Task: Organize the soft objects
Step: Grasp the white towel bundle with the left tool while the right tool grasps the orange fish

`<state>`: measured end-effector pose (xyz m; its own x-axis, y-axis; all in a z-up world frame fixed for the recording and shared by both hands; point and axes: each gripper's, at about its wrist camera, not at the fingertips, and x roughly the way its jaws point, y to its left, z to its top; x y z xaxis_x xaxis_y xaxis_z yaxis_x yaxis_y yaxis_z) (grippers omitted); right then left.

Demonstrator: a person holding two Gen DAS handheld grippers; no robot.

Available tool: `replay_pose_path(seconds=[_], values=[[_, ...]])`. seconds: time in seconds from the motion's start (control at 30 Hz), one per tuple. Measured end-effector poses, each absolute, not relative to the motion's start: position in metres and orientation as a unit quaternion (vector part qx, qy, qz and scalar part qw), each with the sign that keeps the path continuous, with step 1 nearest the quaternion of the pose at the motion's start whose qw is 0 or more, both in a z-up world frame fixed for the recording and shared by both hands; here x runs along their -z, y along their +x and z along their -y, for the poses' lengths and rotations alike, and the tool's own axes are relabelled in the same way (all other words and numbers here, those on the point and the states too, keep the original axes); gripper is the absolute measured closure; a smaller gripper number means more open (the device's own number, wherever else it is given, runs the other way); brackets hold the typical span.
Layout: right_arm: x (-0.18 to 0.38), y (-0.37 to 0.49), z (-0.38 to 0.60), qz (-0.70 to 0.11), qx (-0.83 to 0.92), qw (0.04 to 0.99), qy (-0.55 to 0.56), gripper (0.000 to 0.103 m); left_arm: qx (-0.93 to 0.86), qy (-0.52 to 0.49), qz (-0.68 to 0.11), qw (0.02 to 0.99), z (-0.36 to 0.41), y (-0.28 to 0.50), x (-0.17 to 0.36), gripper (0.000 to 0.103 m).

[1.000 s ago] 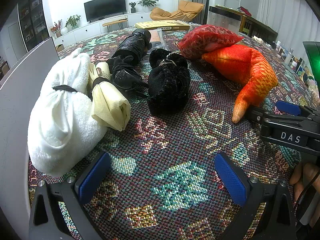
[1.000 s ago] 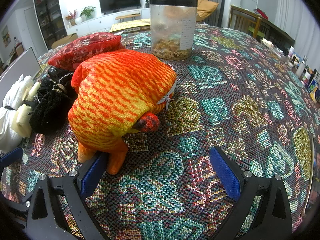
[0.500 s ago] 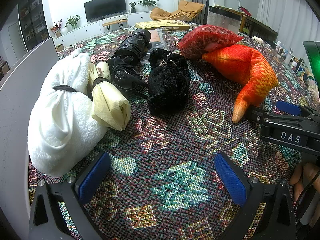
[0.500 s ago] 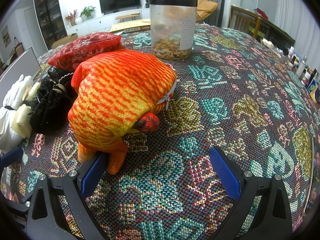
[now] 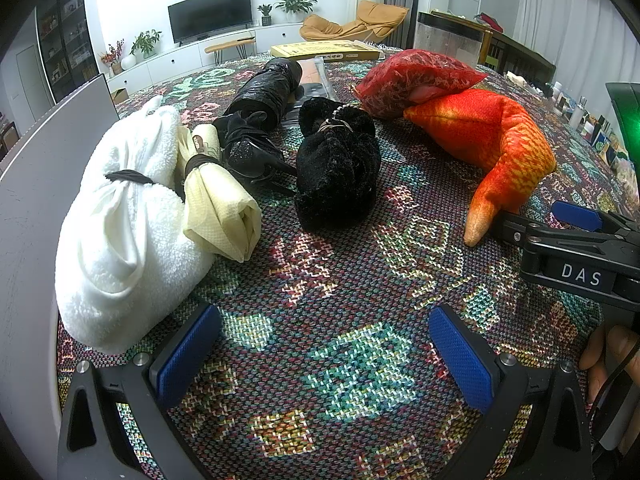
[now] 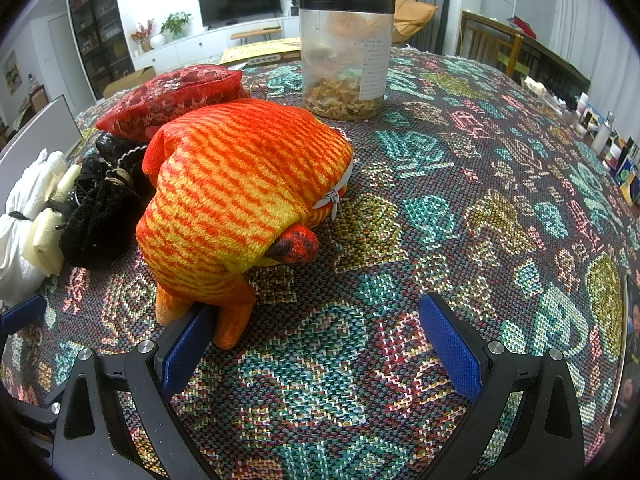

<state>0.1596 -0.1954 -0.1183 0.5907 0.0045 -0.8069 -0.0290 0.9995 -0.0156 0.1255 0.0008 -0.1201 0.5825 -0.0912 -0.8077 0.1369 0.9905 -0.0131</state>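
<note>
The left gripper is held low and level, its two blue-padded fingers spread wide apart with nothing between them. The right gripper is likewise low, fingers fully spread and empty. In the left wrist view, a hand grips the right unit's handle from below.

White bundle, black pouch, orange plush lie in a row.

White walls, television, tan lounge chair.
</note>
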Motion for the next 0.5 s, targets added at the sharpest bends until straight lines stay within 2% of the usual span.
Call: replay_pose_path(seconds=[0.23, 0.37, 0.5], values=[[0.118, 0.160, 0.195, -0.453, -0.009, 0.891, -0.014, 0.002, 0.052, 0.018, -0.465, 0.883, -0.004, 0.104, 0.113, 0.000], [0.118, 0.160, 0.195, -0.453, -0.009, 0.891, -0.014, 0.002, 0.038, 0.012, -0.411, 0.911, -0.023, 0.078, 0.072, 0.000], [0.118, 0.159, 0.196, -0.453, -0.009, 0.891, -0.014, 0.002, -0.040, -0.021, -0.378, 0.925, -0.064, 0.108, 0.037, 0.000]])
